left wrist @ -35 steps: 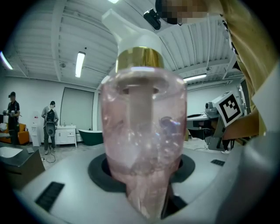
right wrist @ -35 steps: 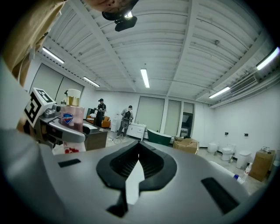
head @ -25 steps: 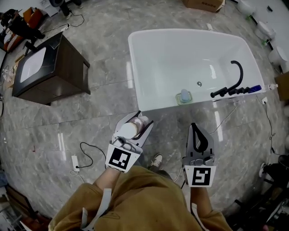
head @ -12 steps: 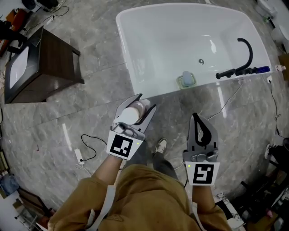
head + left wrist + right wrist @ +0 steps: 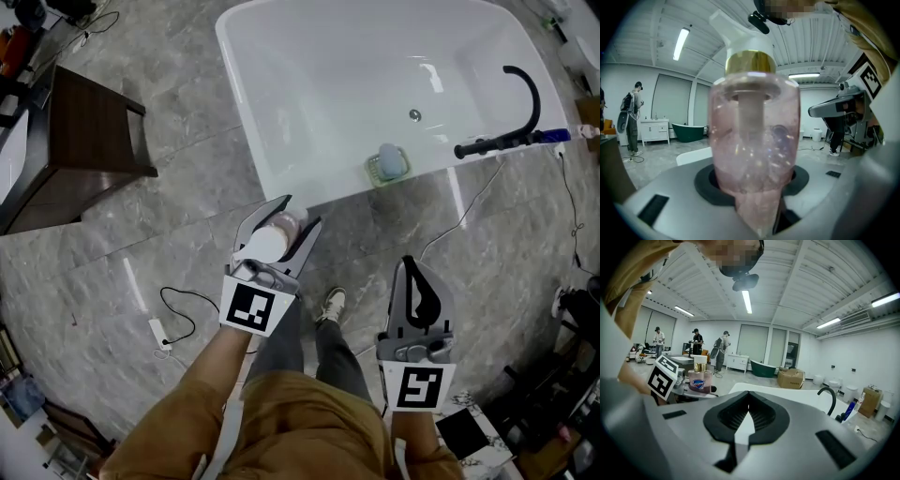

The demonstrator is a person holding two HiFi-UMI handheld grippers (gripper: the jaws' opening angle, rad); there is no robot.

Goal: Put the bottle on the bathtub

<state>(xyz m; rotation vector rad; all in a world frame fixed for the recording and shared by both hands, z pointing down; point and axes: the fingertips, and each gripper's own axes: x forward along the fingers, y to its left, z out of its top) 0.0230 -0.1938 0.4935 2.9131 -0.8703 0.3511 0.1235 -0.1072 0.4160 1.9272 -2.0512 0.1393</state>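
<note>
A clear pink pump bottle with a gold collar and white pump sits between the jaws of my left gripper, which is shut on it. It fills the left gripper view, where the bottle stands upright. The white bathtub lies ahead, its near rim just beyond the left gripper's tips. My right gripper hangs over the floor short of the tub, shut and empty. In the right gripper view the bottle shows at the left and the bathtub lies just ahead.
A green soap dish rests on the tub's near rim, and a black faucet arches at its right end. A dark wooden cabinet stands at the left. A white cable and plug lie on the marble floor near my shoe.
Both grippers have come down and the head view has shifted, so the tub now sits higher and closer in the picture. The bottle stays in the left gripper's jaws.
</note>
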